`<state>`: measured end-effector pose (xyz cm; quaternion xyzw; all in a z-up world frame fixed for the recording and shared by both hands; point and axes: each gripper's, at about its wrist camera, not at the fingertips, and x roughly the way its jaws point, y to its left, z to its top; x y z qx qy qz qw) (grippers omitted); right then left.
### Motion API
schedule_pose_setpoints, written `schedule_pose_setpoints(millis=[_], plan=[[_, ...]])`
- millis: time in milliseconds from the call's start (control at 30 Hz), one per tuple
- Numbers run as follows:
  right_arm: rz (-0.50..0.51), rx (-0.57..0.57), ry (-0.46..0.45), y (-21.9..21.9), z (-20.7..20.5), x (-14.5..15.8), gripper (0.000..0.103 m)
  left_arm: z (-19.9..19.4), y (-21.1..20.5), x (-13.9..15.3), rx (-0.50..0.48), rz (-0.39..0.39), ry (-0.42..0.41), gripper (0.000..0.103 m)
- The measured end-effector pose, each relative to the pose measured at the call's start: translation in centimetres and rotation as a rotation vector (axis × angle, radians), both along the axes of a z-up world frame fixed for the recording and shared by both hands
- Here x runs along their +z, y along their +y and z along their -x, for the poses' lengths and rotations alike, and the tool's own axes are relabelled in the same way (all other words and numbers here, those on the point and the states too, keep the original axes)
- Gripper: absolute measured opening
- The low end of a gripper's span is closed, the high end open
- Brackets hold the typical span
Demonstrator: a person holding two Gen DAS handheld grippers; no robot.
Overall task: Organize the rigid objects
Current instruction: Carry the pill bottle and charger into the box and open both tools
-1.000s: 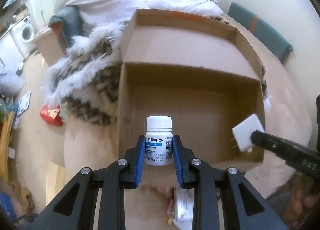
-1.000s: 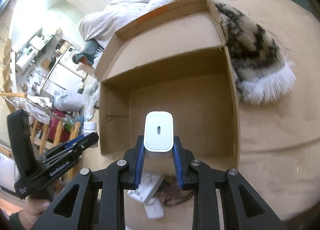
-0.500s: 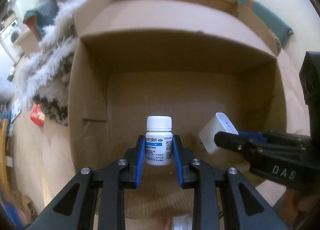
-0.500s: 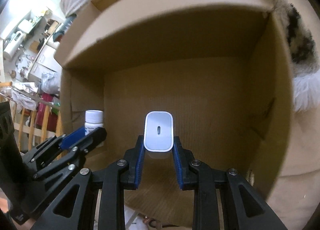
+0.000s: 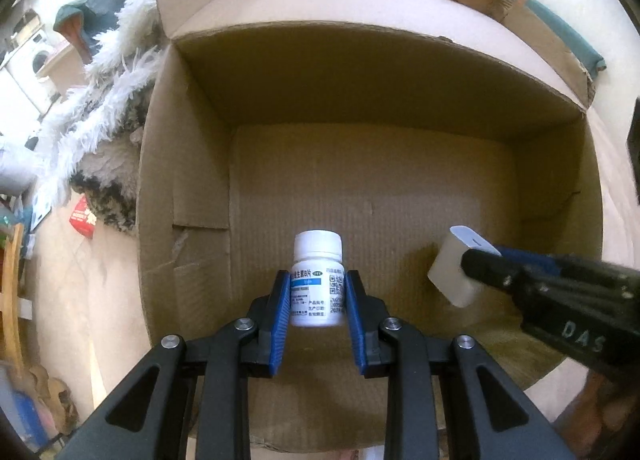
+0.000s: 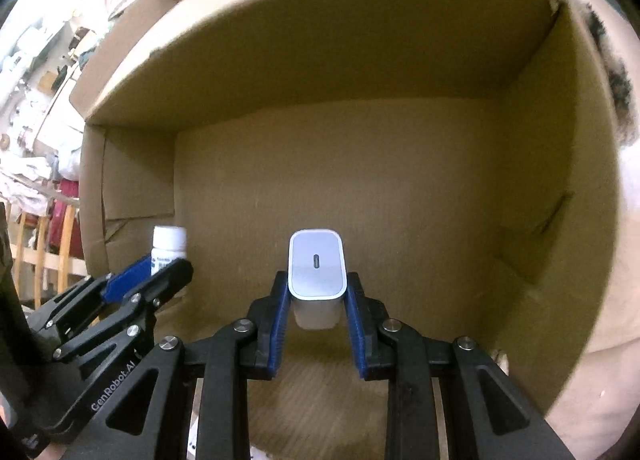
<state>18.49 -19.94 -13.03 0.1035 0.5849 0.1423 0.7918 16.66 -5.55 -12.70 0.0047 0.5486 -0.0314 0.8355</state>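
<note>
Left tool [image 5: 318,294] clamps pill bottle [image 5: 317,280] upright | right tool [image 6: 317,294] grips white charger [image 6: 317,272] | both low inside cardboard box [image 5: 360,180], apart, poised for setting down side by side.

Daylight floods the upper left of both views, washing out the room there. The cardboard box [image 5: 192,164] interior sits dim and yellowish, with soft shadows on its floor. Fisheye bending curves the box walls; dark vignette rings the corners, edges slightly blurred.
</note>
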Motion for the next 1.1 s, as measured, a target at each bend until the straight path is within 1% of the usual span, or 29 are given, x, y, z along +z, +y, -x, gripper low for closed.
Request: schedule_pose_setpoints(millis=[100,133,167,233,267,300,367,400,467,500,567,600,767,800,900,1100], plan=[[0.019,0.009,-0.057,0.4,0.4,1.2,0.029,0.1,-0.1,0.0,-0.007,-0.008,-0.008,0.024],[0.021,0.009,-0.072,0.5,0.6,1.5,0.034,0.2,-0.3,0.0,-0.012,-0.01,-0.012,0.024],[0.02,0.007,-0.086,0.5,0.7,1.8,0.047,0.2,-0.4,0.0,-0.02,-0.015,-0.017,0.024],[0.004,-0.001,-0.121,0.4,0.9,2.5,0.068,0.4,-0.8,0.3,-0.037,-0.042,-0.032,0.026],[0.001,0.0,-0.137,0.4,1.1,2.8,0.068,0.0,-0.4,0.3,-0.033,-0.046,-0.034,0.034],[0.006,0.005,-0.147,0.5,1.2,3.1,0.068,0.1,-0.3,0.4,-0.022,-0.035,-0.035,0.049],[0.011,0.011,-0.169,0.6,1.5,3.5,0.068,0.4,-0.2,0.8,-0.004,-0.013,-0.042,0.067],[0.011,0.012,-0.176,0.6,1.8,3.6,0.069,0.4,-0.2,1.0,0.0,-0.005,-0.053,0.068],[0.005,0.013,-0.186,0.5,2.1,3.9,0.08,0.6,-0.2,1.2,-0.006,-0.01,-0.057,0.068],[0.002,0.012,-0.192,0.7,1.4,4.3,0.083,0.6,-0.2,1.3,-0.012,-0.012,-0.057,0.068],[-0.006,0.012,-0.206,0.5,1.2,4.8,0.093,0.9,0.0,1.5,-0.014,-0.017,-0.063,0.068],[-0.012,0.013,-0.214,0.5,1.2,5.0,0.094,1.1,0.1,1.7,-0.01,-0.017,-0.066,0.068],[-0.016,0.034,-0.234,0.6,1.7,5.8,0.095,2.2,0.6,3.6,-0.004,-0.003,-0.096,0.068],[-0.013,0.035,-0.24,0.6,2.0,6.0,0.095,2.4,1.0,4.7,-0.004,-0.012,-0.106,0.068],[-0.019,0.03,-0.252,-0.1,3.2,6.7,0.095,3.1,1.4,5.6,0.001,-0.016,-0.118,0.068],[-0.014,0.025,-0.3,-1.1,5.8,8.7,0.095,6.0,2.8,8.0,0.03,0.011,-0.177,0.068]])
